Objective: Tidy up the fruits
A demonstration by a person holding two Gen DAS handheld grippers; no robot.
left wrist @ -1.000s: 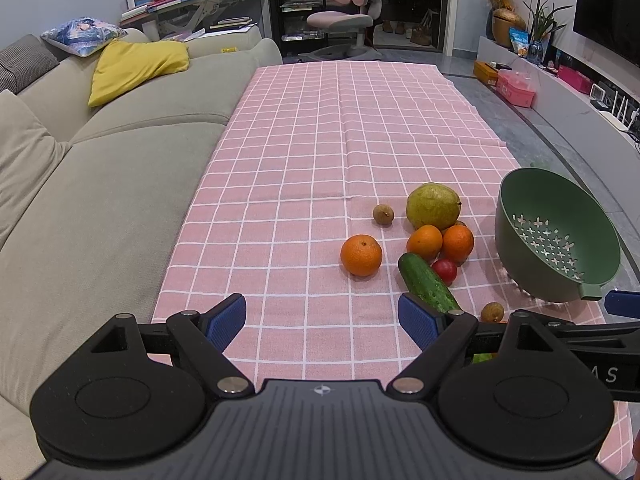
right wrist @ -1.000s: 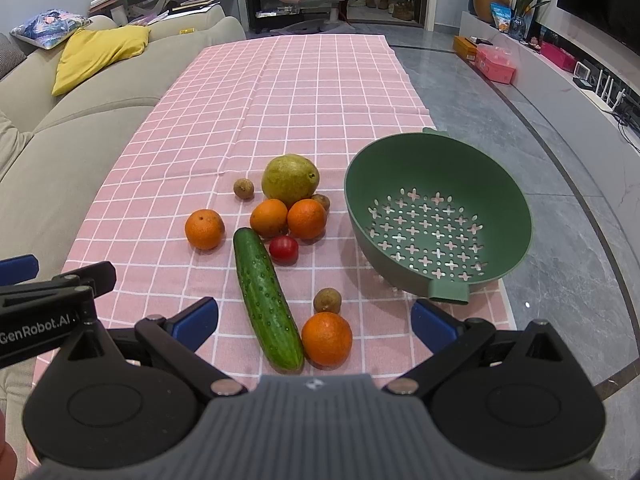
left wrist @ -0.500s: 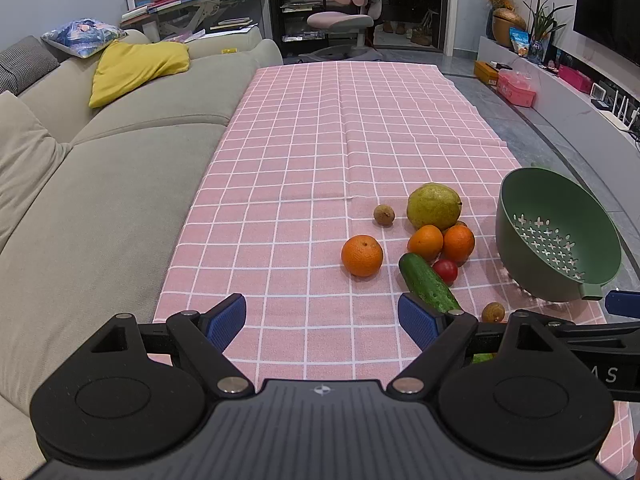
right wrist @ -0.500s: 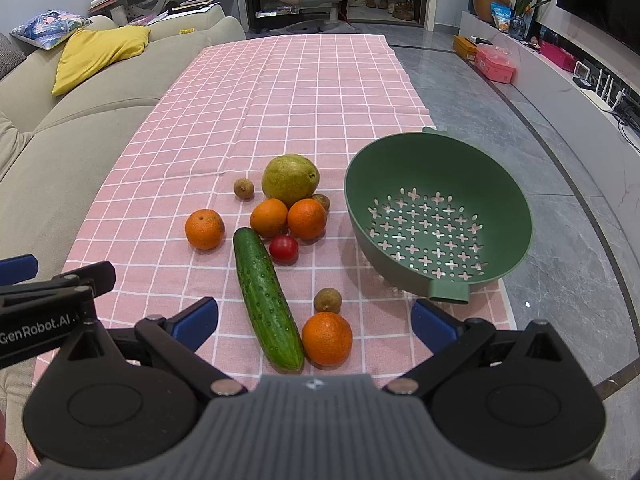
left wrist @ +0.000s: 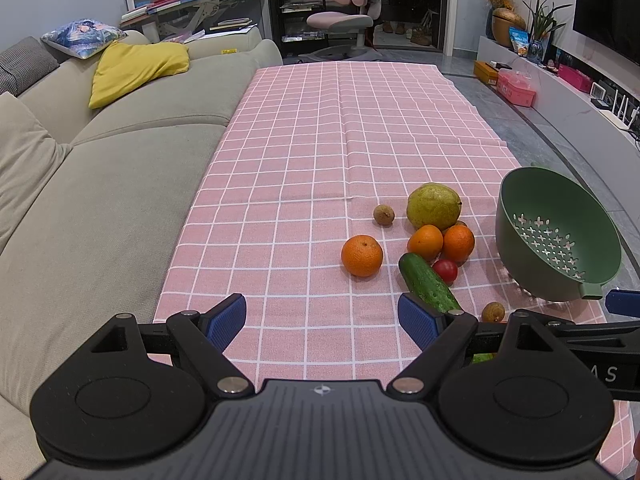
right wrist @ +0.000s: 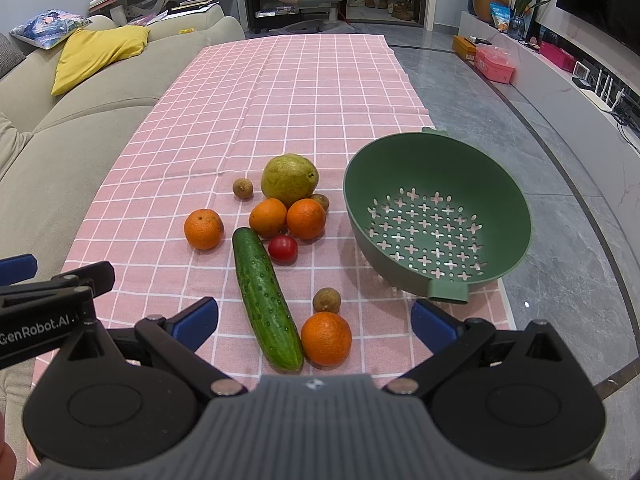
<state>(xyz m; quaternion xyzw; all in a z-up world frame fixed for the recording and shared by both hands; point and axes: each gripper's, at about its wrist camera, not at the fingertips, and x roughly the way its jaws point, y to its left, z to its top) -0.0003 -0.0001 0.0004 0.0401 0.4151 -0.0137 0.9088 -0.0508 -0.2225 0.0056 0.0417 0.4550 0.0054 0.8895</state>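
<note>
A: Pink checked cloth, stock against a second ago?
B: No change. Cucumber, tomato, pear and green colander lie as before; both grippers have barely shifted.
A: Oranges?
B: Four. One alone on the left, two touching below the pear, one nearest beside the cucumber's near end.
A: Small brown fruits?
B: Three: one left of the pear, one behind the paired oranges, one just above the nearest orange.
A: Left gripper?
B: Hovers low over the cloth, level, jaws spread, holding nothing.
A: Right gripper?
B: Same pose, jaws wide either side of the nearest orange, not touching it. Colander holds no fruit.
</note>
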